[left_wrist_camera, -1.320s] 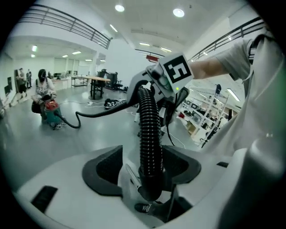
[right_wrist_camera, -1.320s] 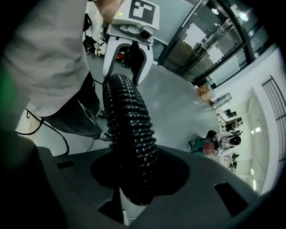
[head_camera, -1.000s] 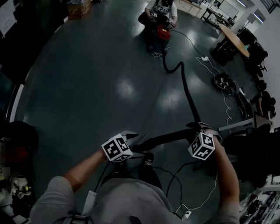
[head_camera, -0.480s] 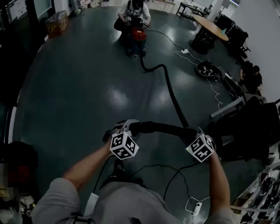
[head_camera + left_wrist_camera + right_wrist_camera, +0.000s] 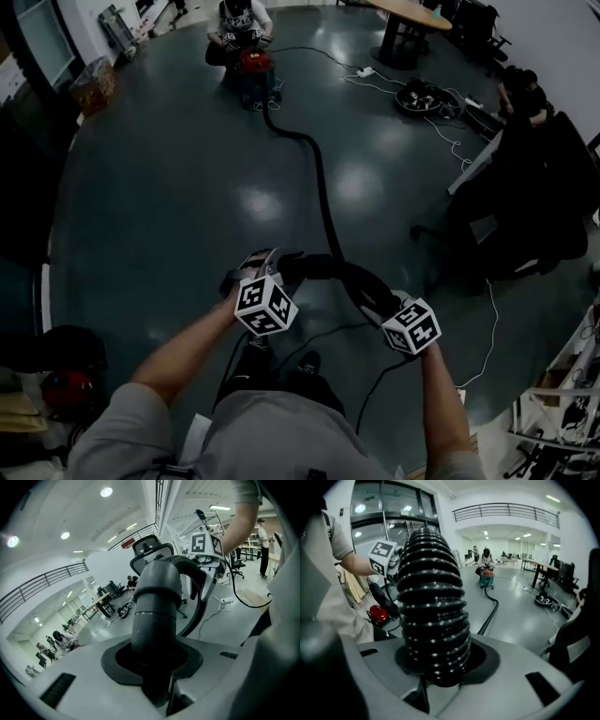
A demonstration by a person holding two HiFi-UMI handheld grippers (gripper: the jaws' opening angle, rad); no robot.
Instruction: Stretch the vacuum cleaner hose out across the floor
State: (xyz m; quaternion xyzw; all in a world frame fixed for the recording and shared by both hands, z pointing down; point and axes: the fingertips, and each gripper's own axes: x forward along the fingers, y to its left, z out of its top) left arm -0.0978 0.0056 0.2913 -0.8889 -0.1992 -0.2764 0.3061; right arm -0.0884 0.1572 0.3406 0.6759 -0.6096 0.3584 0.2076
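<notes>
Pulling out slack, by my reading.

- Floor point(image 5: 178, 178): glossy dark grey and smooth, so dragging should go easily.
- Hose point(image 5: 323, 202): black, ribbed and flexible. It lies along the floor from the red vacuum cleaner point(image 5: 253, 62), well away, to the person's hands, curving near the machine. Best to back off steadily in line with it, grips low, with no jerks that could tip the canister.
- Cuff point(image 5: 157, 597): smooth, rigid grey tube at the hose end.
- Left tongs point(image 5: 154, 656): have just been closing and now clamp the cuff.
- Right tongs point(image 5: 436, 667): pinch the ribbed section, jaws held part-way apart by it.
</notes>
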